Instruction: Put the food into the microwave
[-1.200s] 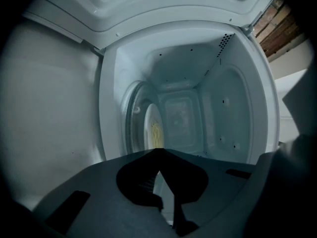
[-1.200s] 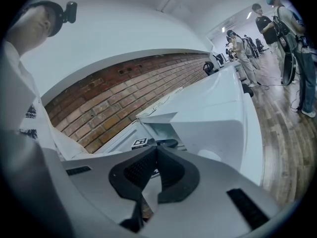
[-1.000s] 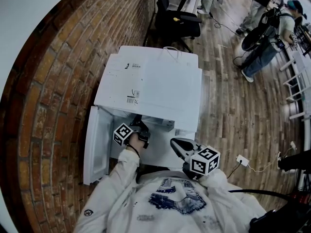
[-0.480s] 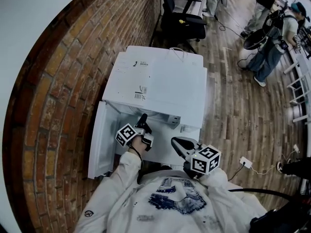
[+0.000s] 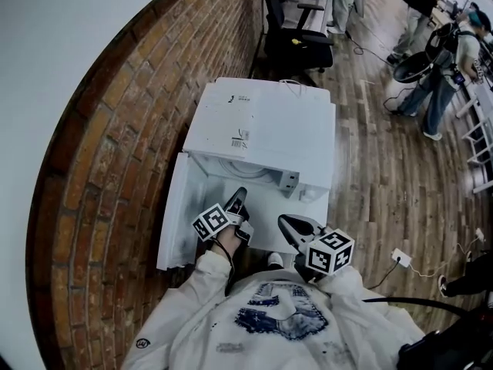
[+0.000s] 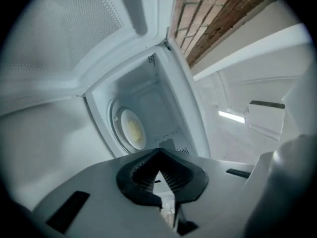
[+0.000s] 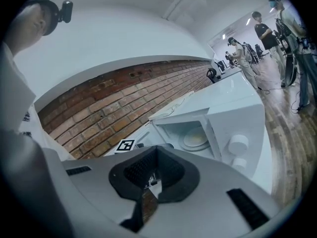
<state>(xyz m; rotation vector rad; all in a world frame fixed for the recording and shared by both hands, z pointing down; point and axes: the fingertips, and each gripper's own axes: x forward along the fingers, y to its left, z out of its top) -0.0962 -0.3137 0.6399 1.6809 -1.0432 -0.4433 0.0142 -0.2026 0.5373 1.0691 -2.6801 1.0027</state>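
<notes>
The white microwave [image 5: 262,126] stands against the brick wall with its door [image 5: 173,222] swung open to the left. Inside, a plate of yellow food [image 6: 132,129] lies on the turntable; the plate [image 7: 195,139] also shows in the right gripper view. My left gripper [image 5: 237,200] hovers just outside the cavity mouth, shut and holding nothing, its jaws [image 6: 159,150] pointing into the cavity. My right gripper [image 5: 296,228] hangs to the right, in front of the control panel, shut [image 7: 156,147] and holding nothing.
Two round knobs [image 7: 237,144] sit on the microwave's right front. A brick wall [image 5: 131,129] runs along the left. Behind the microwave stands a black office chair [image 5: 296,33]. People stand at the far right [image 5: 439,68]. A power strip [image 5: 400,257] lies on the wooden floor.
My left gripper has drawn back out of the microwave's opening, risen and rolled. The right gripper has shifted slightly. The head view now looks further into the cavity.
</notes>
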